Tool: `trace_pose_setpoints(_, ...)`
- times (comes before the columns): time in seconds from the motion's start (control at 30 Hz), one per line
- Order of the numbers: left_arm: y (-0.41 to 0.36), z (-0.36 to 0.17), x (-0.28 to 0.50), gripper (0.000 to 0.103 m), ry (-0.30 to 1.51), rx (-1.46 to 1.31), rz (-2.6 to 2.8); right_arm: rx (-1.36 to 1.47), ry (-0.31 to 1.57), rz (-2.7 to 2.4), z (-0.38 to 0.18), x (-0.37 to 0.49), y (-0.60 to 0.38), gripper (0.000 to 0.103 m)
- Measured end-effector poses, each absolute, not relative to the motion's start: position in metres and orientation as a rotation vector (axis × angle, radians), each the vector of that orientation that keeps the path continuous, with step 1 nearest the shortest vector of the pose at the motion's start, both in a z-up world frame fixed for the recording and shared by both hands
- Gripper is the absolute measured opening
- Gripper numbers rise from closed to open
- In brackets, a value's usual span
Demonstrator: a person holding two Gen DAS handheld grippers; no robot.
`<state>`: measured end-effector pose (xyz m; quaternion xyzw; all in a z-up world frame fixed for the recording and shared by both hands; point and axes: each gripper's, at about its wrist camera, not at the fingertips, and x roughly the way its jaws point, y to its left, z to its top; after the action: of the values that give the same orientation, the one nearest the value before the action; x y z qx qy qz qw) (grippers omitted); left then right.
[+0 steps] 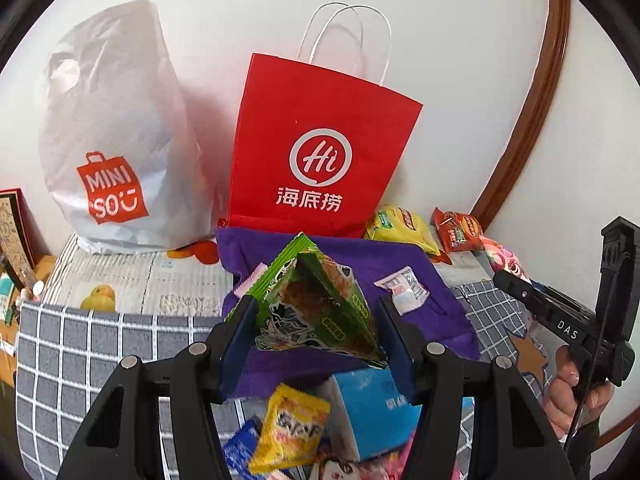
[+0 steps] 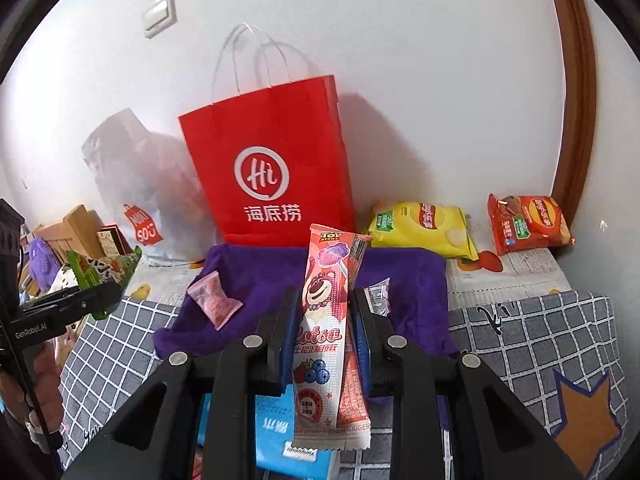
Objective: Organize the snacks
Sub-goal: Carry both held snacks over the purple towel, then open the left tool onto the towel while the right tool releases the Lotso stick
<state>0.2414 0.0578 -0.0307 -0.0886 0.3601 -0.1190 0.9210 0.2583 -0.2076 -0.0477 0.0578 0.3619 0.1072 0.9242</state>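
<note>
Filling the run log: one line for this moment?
left gripper: holds green snack | right gripper: holds pink packet | red bag: upright

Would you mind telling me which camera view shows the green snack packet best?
The left wrist view: the green snack packet fills the centre, clamped between the left gripper fingers, with its printed front readable. The right wrist view catches it only at the far left edge, small and side-on, sticking out of that gripper.
</note>
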Motion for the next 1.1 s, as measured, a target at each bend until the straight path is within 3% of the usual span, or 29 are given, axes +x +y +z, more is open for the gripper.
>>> trace_pose_setpoints(0.57, 0.040, -0.067, 0.311, 0.058, 0.823, -0.189, -0.251, 0.140, 0.873, 0.218, -0.114, 0.314, -0.211, 0.025)
trace_pose_setpoints(1.1, 0.034, -0.113, 0.329, 0.058, 0.933, -0.191, -0.272, 0.127, 0.986, 0.208, -0.160, 0.329, -0.203, 0.026)
